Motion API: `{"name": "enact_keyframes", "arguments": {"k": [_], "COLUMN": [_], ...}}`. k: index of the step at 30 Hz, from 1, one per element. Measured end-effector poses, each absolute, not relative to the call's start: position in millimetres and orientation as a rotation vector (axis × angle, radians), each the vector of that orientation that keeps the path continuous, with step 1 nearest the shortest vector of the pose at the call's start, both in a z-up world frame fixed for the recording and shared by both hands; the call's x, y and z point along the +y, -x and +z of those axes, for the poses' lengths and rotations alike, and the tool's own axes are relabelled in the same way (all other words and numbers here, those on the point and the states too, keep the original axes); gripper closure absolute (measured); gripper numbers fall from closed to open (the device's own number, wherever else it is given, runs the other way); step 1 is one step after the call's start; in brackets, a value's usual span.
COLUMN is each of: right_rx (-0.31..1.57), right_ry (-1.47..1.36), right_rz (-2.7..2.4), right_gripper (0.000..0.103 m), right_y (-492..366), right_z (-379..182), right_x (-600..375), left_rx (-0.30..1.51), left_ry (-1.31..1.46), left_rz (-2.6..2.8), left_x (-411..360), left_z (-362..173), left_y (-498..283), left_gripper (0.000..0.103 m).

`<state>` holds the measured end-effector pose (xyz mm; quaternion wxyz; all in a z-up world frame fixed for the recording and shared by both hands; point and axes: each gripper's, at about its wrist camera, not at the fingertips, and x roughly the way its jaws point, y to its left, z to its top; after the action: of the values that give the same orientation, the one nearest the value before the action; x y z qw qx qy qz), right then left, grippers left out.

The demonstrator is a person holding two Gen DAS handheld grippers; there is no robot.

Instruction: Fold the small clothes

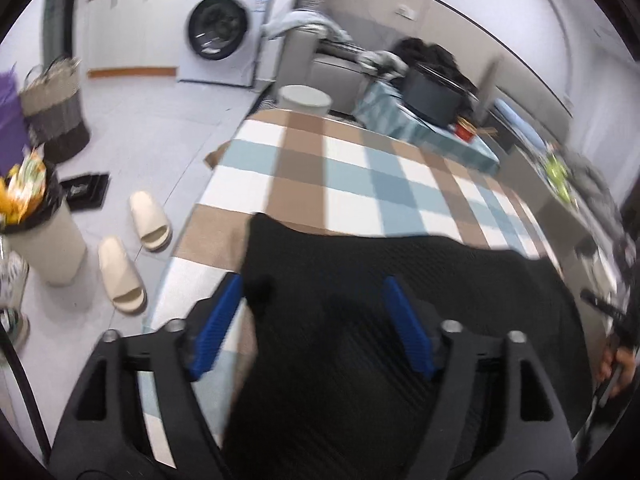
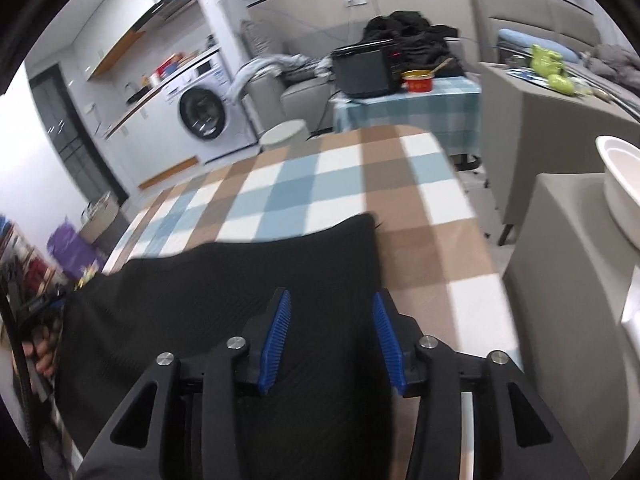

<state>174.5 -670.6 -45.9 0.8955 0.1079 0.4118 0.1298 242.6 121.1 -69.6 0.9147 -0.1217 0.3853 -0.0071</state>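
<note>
The black garment (image 1: 400,280) lies flat on the near part of the checked tablecloth (image 1: 352,176); the left gripper (image 1: 312,300) stands spread above its left edge; the right gripper (image 2: 330,316) stands spread above its right edge.

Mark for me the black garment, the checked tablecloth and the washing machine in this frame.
black garment (image 2: 224,276), right wrist view, on the flat middle of the cloth.
checked tablecloth (image 1: 360,168), left wrist view, on a bare blue square beyond the garment.
washing machine (image 1: 218,28), left wrist view, on its round door.
</note>
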Motion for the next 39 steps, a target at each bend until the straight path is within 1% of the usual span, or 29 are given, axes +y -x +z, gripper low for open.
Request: {"name": "enact_keyframes", "arguments": {"k": [4,8,11,14,18,19,20,21,22,26,29,30,31,32,33,36,38,39], "right_rx": [0.889,0.916,0.941,0.941,0.972,0.975,0.978,0.973,0.955,0.861,0.876,0.895,0.902,0.913,0.931,0.915,0.903,0.901], "right_ry": [-0.17,-0.135,-0.206,-0.24,-0.337,-0.36,-0.37,-0.354,-0.324,-0.197,-0.206,-0.21,-0.234,-0.255,-0.286,-0.298,-0.286,-0.284], "right_rz": [0.308,0.279,0.204,0.14,0.163,0.179,0.193,0.211,0.219,0.142,0.049,0.044,0.047,0.052,0.064,0.09,0.11,0.123], "right_gripper": [0.048,0.045,0.045,0.043,0.044,0.056,0.073,0.08,0.094,0.098,0.098,0.096,0.092,0.083,0.08,0.064,0.061,0.061], "right_y": [-156.5,-143.2,-146.5,-157.5,-181.9,-185.8,-189.0,-190.8,-190.2,-169.3,-162.5,-165.3,-167.1,-167.9,-169.0,-164.5,-161.9,-161.6], "right_z": [-50.1,-57.6,-62.9,-65.4,-78.4,-80.1,-80.7,-78.9,-75.0,-49.6,-51.4,-56.4,-59.6,-61.9,-64.2,-61.2,-58.1,-56.5], "right_x": [-646.7,-646.0,-667.2,-685.2,-699.1,-699.5,-698.2,-693.9,-689.2,-686.9,-702.7,-705.3,-708.1,-710.1,-712.2,-710.6,-705.7,-703.5], "left_rx": [0.801,0.813,0.863,0.877,0.89,0.89,0.891,0.891,0.891,0.901,0.919,0.927,0.934,0.944,0.944,0.93,0.913,0.906], "left_ry": [0.19,0.12,0.14,0.154,0.175,0.175,0.175,0.178,0.184,0.195,0.195,0.192,0.191,0.198,0.206,0.244,0.296,0.32], "left_rz": [-0.076,-0.079,-0.055,-0.039,-0.033,-0.029,-0.024,-0.021,-0.019,-0.001,0.005,0.006,0.006,0.001,-0.005,-0.02,-0.013,-0.013], "left_x": [95.1,84.5,92.0,101.5,111.8,113.6,115.7,117.6,120.1,127.8,133.6,134.9,134.8,135.6,136.3,143.1,150.3,153.5], "left_z": [-65.3,-68.7,-76.7,-82.2,-86.6,-86.7,-86.6,-86.3,-86.1,-88.8,-93.7,-95.7,-97.9,-100.0,-100.3,-95.0,-89.3,-86.8], "left_y": [-222.4,-208.8,-206.6,-204.2,-201.9,-201.2,-200.1,-200.0,-198.4,-197.0,-195.3,-195.3,-196.1,-197.5,-198.8,-209.3,-224.3,-231.9], "left_gripper": [0.022,0.02,0.02,0.02,0.02,0.02,0.02,0.02,0.02,0.02,0.02,0.02,0.02,0.02,0.02,0.02,0.02,0.02]}}
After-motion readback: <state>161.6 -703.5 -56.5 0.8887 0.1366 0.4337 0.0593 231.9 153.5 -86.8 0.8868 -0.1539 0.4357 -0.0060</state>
